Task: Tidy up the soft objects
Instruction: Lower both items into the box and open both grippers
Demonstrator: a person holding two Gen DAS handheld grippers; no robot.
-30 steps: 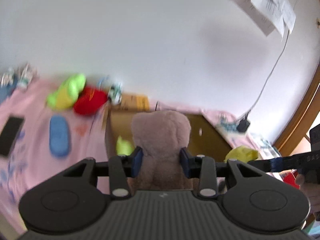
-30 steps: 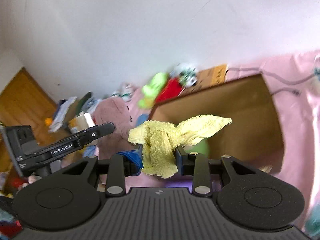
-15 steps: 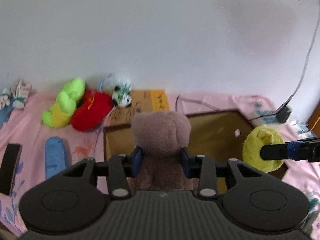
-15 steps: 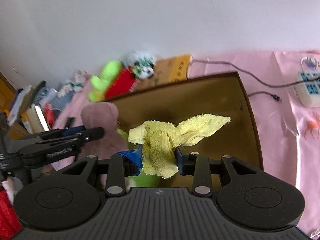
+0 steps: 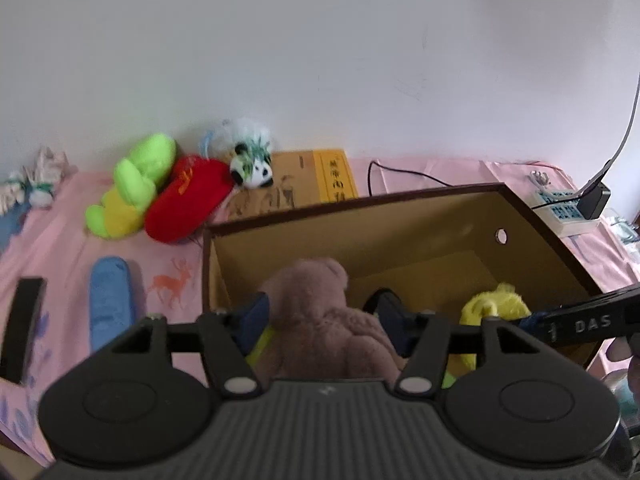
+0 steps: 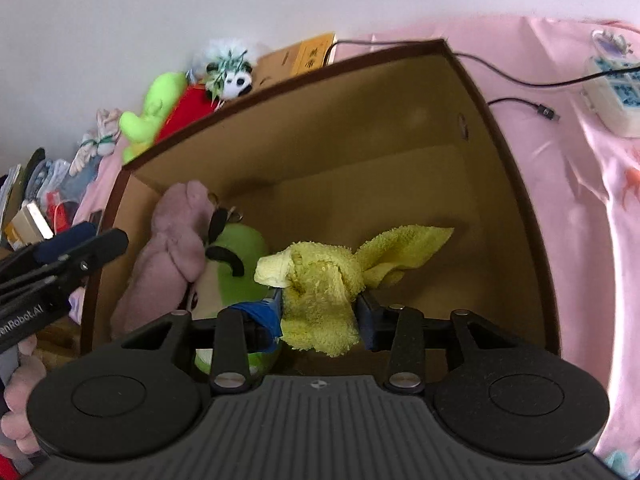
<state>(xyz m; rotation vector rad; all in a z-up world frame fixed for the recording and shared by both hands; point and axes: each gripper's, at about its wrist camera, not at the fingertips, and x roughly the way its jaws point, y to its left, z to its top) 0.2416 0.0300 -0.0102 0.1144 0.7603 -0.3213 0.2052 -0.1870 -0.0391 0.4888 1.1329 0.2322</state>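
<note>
Dropping toys into the box (image 6: pixel 500 128) looks like the step in hand; the left tongs (image 5: pixel 320 320) are spread wide around the pink bear (image 5: pixel 316 312), which seems let go and sits low in the box's left side, beside a green toy (image 6: pixel 236 256); the right tongs (image 6: pixel 320 312) pinch the yellow towel (image 6: pixel 328 276) above the box floor; next, I think, they must open to drop it; more toys lie on the pink bed (image 5: pixel 60 248); the right tool reads "DAS", the left "GenRobot.AI" in part; the yellow book's (image 5: pixel 334 174) writing is too blurry.
</note>
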